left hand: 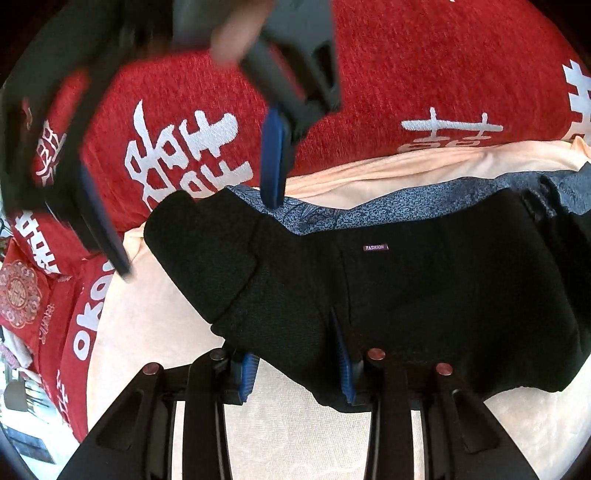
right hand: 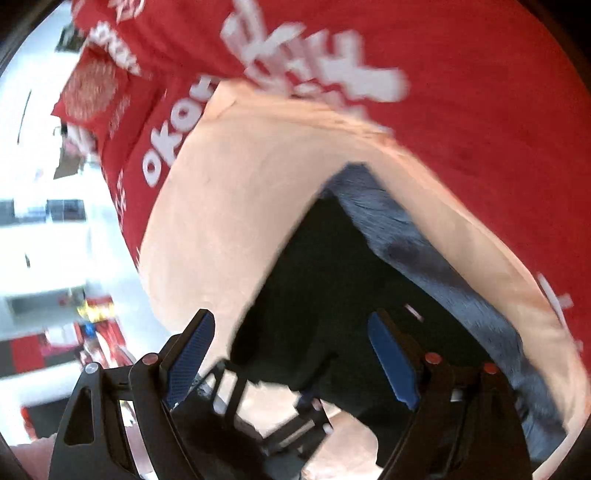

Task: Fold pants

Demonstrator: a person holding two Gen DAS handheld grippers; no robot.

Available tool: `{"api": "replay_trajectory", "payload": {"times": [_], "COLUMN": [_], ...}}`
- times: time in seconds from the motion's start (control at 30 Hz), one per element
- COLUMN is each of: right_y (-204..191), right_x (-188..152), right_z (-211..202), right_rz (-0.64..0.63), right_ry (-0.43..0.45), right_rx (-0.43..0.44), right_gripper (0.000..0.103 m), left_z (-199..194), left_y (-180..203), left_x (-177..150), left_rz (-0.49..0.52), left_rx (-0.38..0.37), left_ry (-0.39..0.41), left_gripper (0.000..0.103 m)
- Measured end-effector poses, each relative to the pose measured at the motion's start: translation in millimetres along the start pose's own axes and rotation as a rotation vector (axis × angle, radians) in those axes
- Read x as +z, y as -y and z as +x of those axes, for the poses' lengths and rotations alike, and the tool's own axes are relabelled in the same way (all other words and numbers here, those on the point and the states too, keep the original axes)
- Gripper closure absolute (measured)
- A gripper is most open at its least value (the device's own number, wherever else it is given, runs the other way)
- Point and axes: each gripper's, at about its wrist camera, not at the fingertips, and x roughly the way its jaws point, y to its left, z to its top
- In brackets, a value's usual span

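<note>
Pants point(left hand: 424, 295): black, on peach sheet point(left hand: 147, 325)
Left hand-held gripper point(left hand: 295, 369): pinching pants edge
Right hand-held gripper point(right hand: 291, 350): spread, holding nothing

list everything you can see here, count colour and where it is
pants: one, black, small FASHION tag, lying on the peach cloth, near edge between the left tool's pads
patterned garment: one, blue-grey, under the pants' far edge
peach cloth: one, pale peach, spread beneath the clothes
red covers: several, red with white characters, behind and to the left of the cloth
left tool: one, black with blue pads, closed on the pants' near edge
right tool: one, black with blue pads, open, blurred, above the pants' far left end
hand: one, blurred, on the right tool
</note>
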Motion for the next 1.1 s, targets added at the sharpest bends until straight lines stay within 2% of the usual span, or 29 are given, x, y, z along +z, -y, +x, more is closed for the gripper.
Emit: {"api": "replay_trajectory", "payload": {"times": [0.1,0.2,0.23,0.27,0.3,0.37,0.5,0.73,0.93,1.1], "right_y": [-14,-8,-3,4,8,20,28,59,107,165], "right_x": [17,24,24,22,20,12,-14,-70,-159,-246], "right_z": [29,56,63,67,66,53,20,-61,-123,-155], "right_rz": [-0.034,-0.012,0.006,0.031,0.048,0.096,0.101,0.142,0.213,0.31], "right_ry": [-0.093,-0.187,-0.212,-0.217,-0.209,-0.151,-0.038,0.189,0.398,0.542], "right_rx": [-0.062,-0.109,-0.114,-0.102,-0.09,-0.035,0.043,0.216,0.337,0.387], "right_gripper": [0.015,0.017,0.037,0.07,0.083,0.085,0.086,0.086,0.085,0.086], "left_z": [0,0,-5,-9,-14,-26,-59,-124,-166,-182], "left_y": [1,3,6,9,12,14,14,39,112,200], "left_x": [-1,-1,-1,-1,1,8,25,65,95,104], "left_rz": [0.001,0.009,0.02,0.036,0.054,0.069,0.068,0.045,0.086,0.213], "left_rx": [0.003,-0.006,-0.008,-0.003,-0.001,-0.014,-0.076,-0.246,-0.385,-0.441], "left_ry": [0.008,-0.003,0.017,0.034,0.047,0.07,0.127,0.184,0.19,0.192], "left_gripper": [0.066,0.066,0.066,0.066,0.066,0.066,0.066,0.066,0.066,0.066]}}
